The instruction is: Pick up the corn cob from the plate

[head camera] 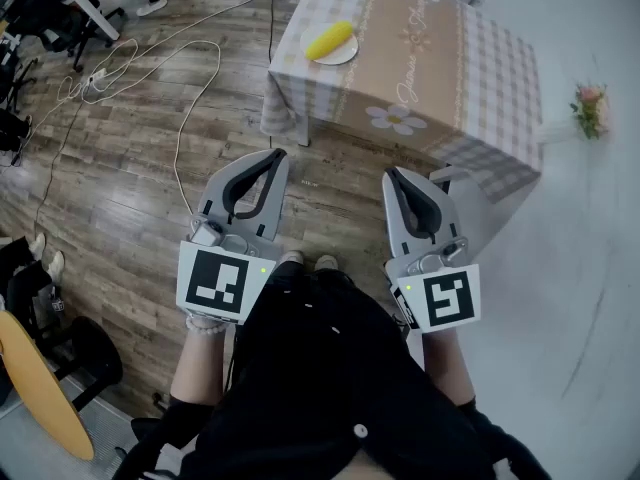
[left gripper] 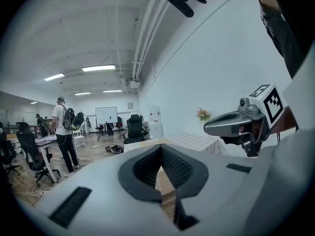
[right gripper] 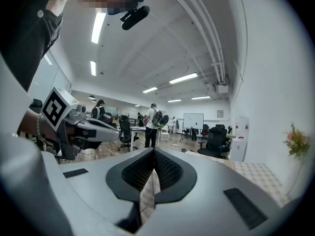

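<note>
- At left, held low over the wooden floor [head camera: 120,178]: left hand-held gripper [head camera: 276,155], jaws pressed together, nothing between them, well apart from the bench.
- Up ahead, between the two tools: corn cob [head camera: 329,40], lying on its side on a white plate [head camera: 346,57], near the front left corner of the bench [head camera: 450,68] under a checked cloth.
- Nothing else on that plate; cob covering most of it, only a sliver of rim visible on the near side.
- Further right, level with its partner: right hand-held gripper [head camera: 392,174], jaws likewise closed tip to tip, empty, equally far from the cob.
- Judged as the very start of the task: approach not yet made, cob untouched, no reach under way.
- Needed next, most likely: stepping or stretching forward to the bench, parting the jaws of one tool wide enough to straddle the cob across its width, coming down from above, then closing on the middle so as not to roll it off the plate.
- At far right, beyond the bench: a small spray of flowers [head camera: 590,108], no part in the job.
</note>
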Available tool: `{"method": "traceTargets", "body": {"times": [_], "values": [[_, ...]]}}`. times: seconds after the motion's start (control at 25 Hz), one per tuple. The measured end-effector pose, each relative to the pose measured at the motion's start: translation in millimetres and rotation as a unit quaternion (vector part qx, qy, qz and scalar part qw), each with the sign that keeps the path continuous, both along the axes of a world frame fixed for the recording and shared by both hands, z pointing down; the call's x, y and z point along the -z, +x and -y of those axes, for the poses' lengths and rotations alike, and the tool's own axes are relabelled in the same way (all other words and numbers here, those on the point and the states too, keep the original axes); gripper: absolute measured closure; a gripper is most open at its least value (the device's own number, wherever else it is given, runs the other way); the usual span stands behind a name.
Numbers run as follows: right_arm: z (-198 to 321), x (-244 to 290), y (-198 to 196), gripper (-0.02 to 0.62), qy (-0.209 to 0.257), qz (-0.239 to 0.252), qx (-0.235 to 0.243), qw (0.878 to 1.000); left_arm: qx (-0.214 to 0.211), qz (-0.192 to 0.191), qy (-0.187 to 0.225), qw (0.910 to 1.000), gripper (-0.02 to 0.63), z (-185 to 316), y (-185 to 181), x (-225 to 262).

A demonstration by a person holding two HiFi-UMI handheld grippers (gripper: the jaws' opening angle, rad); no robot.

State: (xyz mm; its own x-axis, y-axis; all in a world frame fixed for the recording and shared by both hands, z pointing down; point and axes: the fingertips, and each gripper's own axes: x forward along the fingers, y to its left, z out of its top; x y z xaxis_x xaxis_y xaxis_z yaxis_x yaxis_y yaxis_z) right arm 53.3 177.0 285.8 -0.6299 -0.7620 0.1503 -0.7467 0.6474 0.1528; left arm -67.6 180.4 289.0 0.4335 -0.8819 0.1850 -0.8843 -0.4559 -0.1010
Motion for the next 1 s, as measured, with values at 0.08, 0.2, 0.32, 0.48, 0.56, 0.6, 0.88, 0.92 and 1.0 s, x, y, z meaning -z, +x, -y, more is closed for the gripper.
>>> {"method": "traceTargets", "body": {"times": [0.08,0.2,0.32,0.48,0.56,0.6,0.88,0.92,1.0], "values": [[0,-1,0,0.554,0.000,-0.001,0.001,1.000,0.000,0.000,-0.002,1.0000,0.592,0,0,-1],[0,-1,0,0.554,-0.002,-0.002,0.002,1.000,0.002,0.000,-0.004,1.0000,0.592,0,0,-2],[0,-2,1,0.554,-0.002,-0.001,0.004,1.000,0.001,0.002,-0.003,1.0000,0.592,-1,2,-2],[-2,-2,5,0.554,-0.003,0.003,0.002,1.000,0.000,0.004,-0.002,1.0000,0.592,-2,6,-2],[-3,-1,9,0.554,-0.006,0.008,0.001,1.000,0.000,0.004,-0.002,1.0000,0.592,-4,9,-1],[-4,0,11,0.554,-0.008,0.012,0.001,1.000,0.001,0.004,-0.002,1.0000,0.592,-5,10,0],[-7,2,22,0.554,-0.013,0.019,0.007,1.000,0.015,0.005,0.001,0.9999,0.592,-10,16,4],[-7,2,24,0.554,-0.013,0.019,0.009,1.000,0.018,0.005,0.002,0.9998,0.592,-11,17,6],[-8,2,26,0.554,-0.013,0.020,0.014,1.000,0.024,0.004,0.003,0.9997,0.592,-15,19,7]]}}
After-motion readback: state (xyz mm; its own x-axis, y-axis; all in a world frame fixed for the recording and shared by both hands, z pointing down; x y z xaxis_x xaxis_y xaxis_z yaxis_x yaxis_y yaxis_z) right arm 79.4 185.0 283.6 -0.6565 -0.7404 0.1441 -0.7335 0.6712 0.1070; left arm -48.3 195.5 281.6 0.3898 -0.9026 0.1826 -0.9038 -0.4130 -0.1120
